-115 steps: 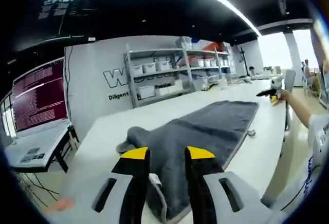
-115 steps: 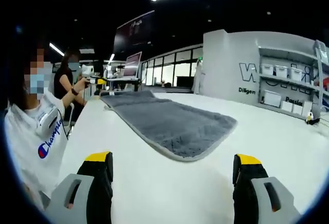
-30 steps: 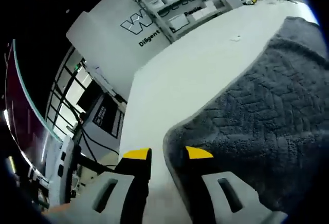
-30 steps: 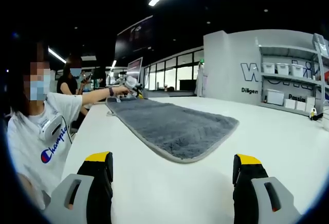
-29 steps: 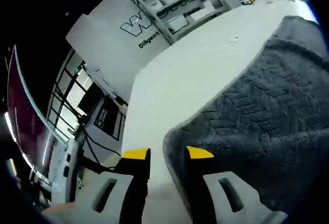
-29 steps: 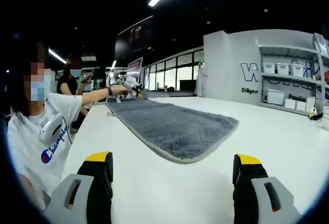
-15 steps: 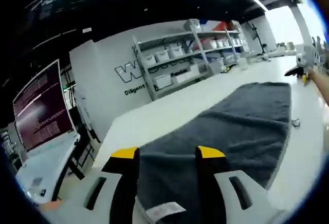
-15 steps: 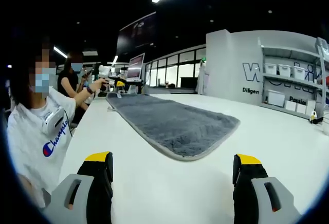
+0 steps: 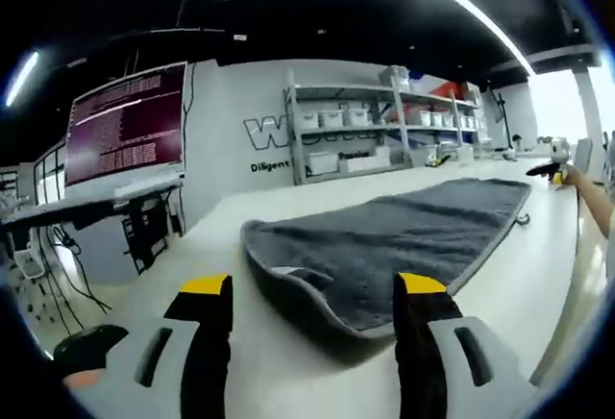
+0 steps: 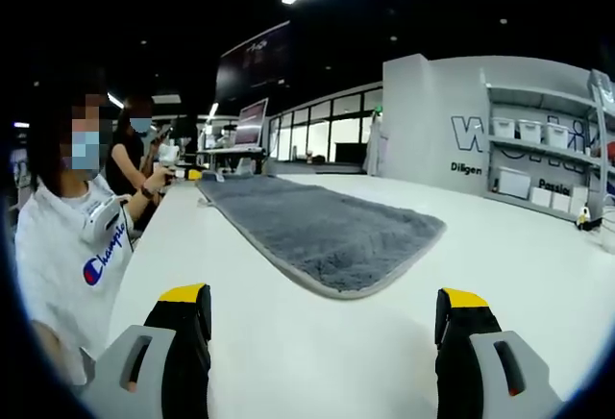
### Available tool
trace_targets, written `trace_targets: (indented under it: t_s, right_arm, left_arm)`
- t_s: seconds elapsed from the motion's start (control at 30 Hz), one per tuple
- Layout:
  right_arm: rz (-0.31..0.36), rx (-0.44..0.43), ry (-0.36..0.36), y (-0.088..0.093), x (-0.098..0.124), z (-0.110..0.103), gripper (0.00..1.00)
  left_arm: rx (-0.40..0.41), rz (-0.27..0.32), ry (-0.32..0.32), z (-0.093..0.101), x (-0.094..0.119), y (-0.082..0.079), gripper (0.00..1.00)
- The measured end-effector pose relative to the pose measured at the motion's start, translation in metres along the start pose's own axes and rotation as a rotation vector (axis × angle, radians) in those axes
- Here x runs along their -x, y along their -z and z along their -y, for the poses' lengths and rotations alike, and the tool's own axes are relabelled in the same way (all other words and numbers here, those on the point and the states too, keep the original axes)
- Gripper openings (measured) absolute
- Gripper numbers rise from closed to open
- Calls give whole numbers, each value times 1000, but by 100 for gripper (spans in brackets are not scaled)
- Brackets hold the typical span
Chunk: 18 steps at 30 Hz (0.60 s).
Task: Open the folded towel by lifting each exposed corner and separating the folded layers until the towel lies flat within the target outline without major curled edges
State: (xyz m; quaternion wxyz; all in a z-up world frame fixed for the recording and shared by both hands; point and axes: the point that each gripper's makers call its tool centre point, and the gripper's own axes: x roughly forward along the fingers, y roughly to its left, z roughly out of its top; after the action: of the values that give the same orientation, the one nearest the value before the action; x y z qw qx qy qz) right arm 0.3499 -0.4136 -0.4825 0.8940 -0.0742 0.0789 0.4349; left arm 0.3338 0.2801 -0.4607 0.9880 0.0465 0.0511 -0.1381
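In the left gripper view, the left gripper [image 9: 312, 294] is seen lowest in the picture, its yellow-tipped jaws spread apart with nothing between them. Just beyond the jaws lies the grey towel [image 9: 384, 241], spread lengthwise on the white table [image 9: 221, 236]; its near end is rounded and slightly raised, and a small white label [image 9: 288, 272] is seen on that end. At the far end of the towel, a hand [image 9: 575, 177] holding the right gripper [image 9: 550, 167] is seen near the table's edge. Behind the table, a dark screen with red text [image 9: 125, 123] and shelves with white bins [image 9: 360, 126] stand against the wall. In the right gripper view, the right gripper's [image 10: 322, 306] jaws are held wide apart and empty above the table [image 10: 336, 352]. The towel [image 10: 317, 227] lies flat beyond them, apart from the jaws, stretching away. A person in a white shirt [image 10: 72, 260] is seen beside the table, and another person [image 10: 130, 164] sits farther back.
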Motion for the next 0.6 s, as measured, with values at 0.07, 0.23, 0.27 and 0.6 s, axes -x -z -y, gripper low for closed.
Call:
trace_targets:
  t_s: [0.07,0.23,0.27,0.6]
  right_arm:
    - [-12,8,9,0,0,1,99]
    - [-20,4,19,-2,-5,-5,99]
    - [-21,3,21,-2,-5,-5,99]
    - [-29,-6,58,-5,-10,-7,99]
  left_arm:
    - [-9,35,2,1,7,-6,70]
    - [3,68,41,5,13,-10,79]
    - [5,48,56,6,13,-6,79]
    - [-31,31,114,16,13,-1,81]
